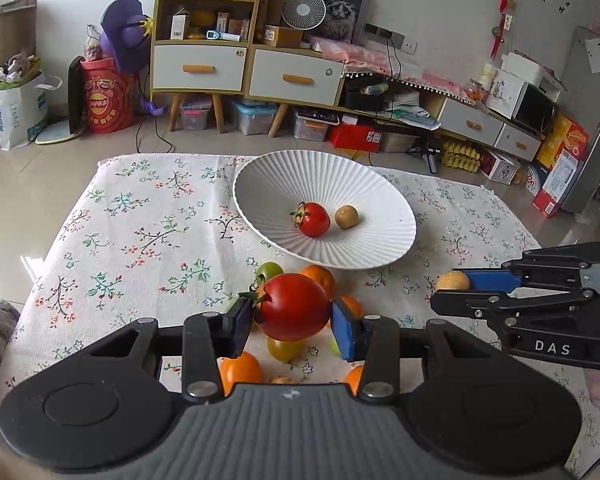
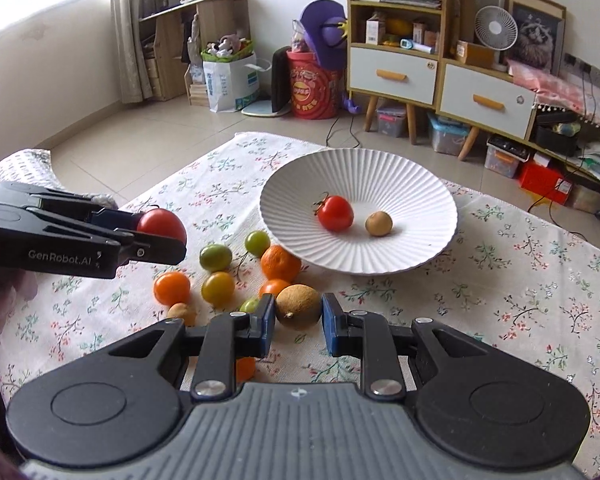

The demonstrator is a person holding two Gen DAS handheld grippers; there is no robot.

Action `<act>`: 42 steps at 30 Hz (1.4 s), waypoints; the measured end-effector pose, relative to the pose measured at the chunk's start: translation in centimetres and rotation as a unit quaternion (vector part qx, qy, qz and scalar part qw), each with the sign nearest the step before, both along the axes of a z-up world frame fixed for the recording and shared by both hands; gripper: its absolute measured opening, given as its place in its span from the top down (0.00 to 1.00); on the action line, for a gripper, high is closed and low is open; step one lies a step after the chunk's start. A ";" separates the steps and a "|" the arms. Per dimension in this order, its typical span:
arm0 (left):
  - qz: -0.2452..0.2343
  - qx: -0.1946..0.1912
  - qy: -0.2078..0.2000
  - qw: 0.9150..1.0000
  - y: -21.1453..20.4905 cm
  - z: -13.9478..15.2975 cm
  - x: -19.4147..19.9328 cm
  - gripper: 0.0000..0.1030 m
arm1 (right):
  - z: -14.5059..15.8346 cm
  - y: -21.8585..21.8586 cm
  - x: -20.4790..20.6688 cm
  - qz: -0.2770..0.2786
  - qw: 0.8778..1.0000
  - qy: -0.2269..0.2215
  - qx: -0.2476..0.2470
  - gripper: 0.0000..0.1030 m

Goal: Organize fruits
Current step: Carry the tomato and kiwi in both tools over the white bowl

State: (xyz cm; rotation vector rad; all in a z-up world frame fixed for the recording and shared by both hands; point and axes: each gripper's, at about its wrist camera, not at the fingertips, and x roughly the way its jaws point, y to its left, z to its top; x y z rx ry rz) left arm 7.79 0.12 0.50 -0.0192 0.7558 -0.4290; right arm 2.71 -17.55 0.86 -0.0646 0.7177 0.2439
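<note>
Daylight scene, bright and even. Window (image 2: 32, 4) at upper left of right wrist view blown out to white; curtain (image 2: 130, 28) beside it washed pale. Pale glare patch on floor tiles (image 1: 30, 262) at left edge of left wrist view. Soft short shadows under fruit inside white bowl (image 2: 380, 176). Strong fisheye bending: shelves, walls curve toward edges; corners dark with vignette. Centre sharp; extreme lower corners smeared, out of focus.
</note>
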 end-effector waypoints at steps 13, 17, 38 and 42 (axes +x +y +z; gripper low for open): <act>-0.005 -0.022 0.001 1.000 -3.9 0.5 3.2 0.65 | 1.0 -1.9 3.6 -0.052 0.998 -0.016 0.036 0.78; -0.008 -0.024 0.010 1.000 -5.1 -0.1 4.2 0.65 | 0.8 -2.6 5.0 -0.073 0.996 -0.012 0.049 0.78; -0.002 -0.017 0.042 0.999 -8.5 -3.4 7.9 0.65 | -2.4 -5.0 9.4 -0.118 0.982 0.067 0.128 0.78; -0.004 -0.010 0.036 0.999 -8.5 -3.4 7.9 0.65 | -2.8 -4.8 10.1 -0.115 0.980 0.080 0.139 0.78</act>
